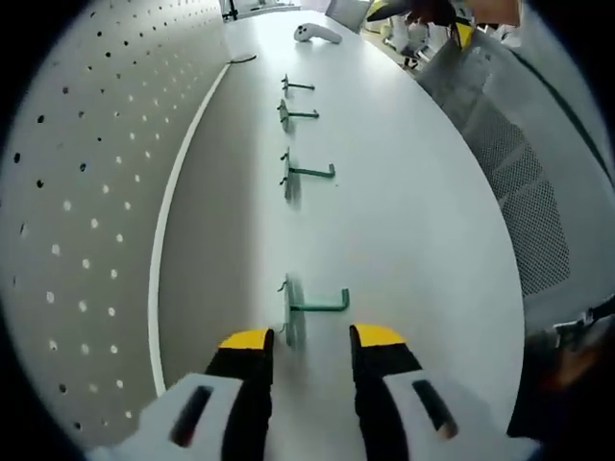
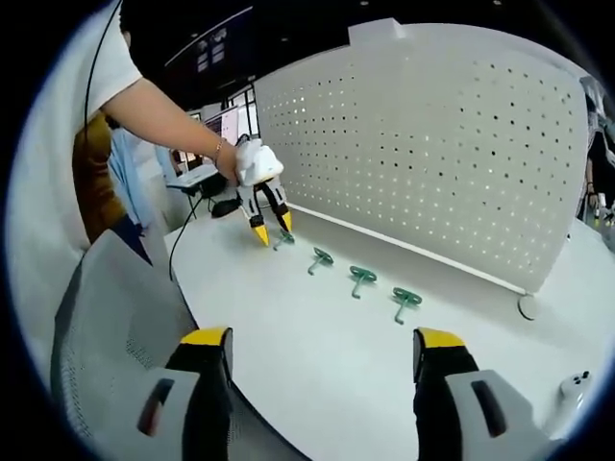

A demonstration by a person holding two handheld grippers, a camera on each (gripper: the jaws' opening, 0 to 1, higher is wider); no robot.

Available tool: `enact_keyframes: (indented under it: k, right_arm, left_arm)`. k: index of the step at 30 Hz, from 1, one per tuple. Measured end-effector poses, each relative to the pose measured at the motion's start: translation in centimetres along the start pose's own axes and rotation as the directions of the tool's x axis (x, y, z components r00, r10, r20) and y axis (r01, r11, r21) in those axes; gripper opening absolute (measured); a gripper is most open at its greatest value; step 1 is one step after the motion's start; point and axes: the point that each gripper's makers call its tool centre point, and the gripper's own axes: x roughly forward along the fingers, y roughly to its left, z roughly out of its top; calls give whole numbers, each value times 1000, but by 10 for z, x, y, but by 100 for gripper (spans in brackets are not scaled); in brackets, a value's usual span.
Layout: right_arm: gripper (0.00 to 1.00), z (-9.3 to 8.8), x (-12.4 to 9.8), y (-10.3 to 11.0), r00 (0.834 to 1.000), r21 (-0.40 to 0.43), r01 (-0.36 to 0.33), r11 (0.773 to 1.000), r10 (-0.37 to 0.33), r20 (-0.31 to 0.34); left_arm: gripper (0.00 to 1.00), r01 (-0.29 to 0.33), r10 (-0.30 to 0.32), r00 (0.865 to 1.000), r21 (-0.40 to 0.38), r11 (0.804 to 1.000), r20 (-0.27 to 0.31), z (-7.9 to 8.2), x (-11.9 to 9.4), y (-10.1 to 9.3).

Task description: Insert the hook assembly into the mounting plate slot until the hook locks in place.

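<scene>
Four green hooks lie in a row on the white table (image 1: 413,221), alongside the upright white pegboard (image 1: 86,211). The nearest hook (image 1: 312,307) sits just ahead of my left gripper (image 1: 310,338), whose yellow-tipped jaws stand open on either side of it with nothing gripped. From the right gripper view, a person's hand holds that left gripper (image 2: 273,230) over the end hook (image 2: 284,238), with the other hooks (image 2: 362,278) trailing right along the pegboard (image 2: 432,144). My right gripper (image 2: 322,338) is open and empty, well back from the row.
A white controller (image 1: 317,34) lies at the table's far end and appears again as a white controller (image 2: 575,384) by my right jaw. A grey mesh chair (image 1: 500,134) borders the table edge. A small round disc (image 2: 527,305) rests at the pegboard's foot.
</scene>
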Motion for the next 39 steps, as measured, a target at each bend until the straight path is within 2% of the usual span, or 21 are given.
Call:
enact_keyframes:
  k: [10,23,29,39]
  right_arm:
    - [74,-1,0,0,1000,-1,3,1000,-3,-6]
    - [74,-1,-1,0,1000,4,6,1000,-6,-1]
    - [73,-1,-1,-1,1000,6,8,1000,-8,2]
    - [74,1,-2,-3,1000,28,13,1000,-13,14]
  left_arm:
    - [28,-29,31,999,-60,998,19,2,-1,5]
    - [13,-75,79,996,-95,993,29,3,1,12]
    - [6,-102,103,995,-88,991,13,2,1,15]
    - [4,-101,102,995,-71,992,-1,2,1,15]
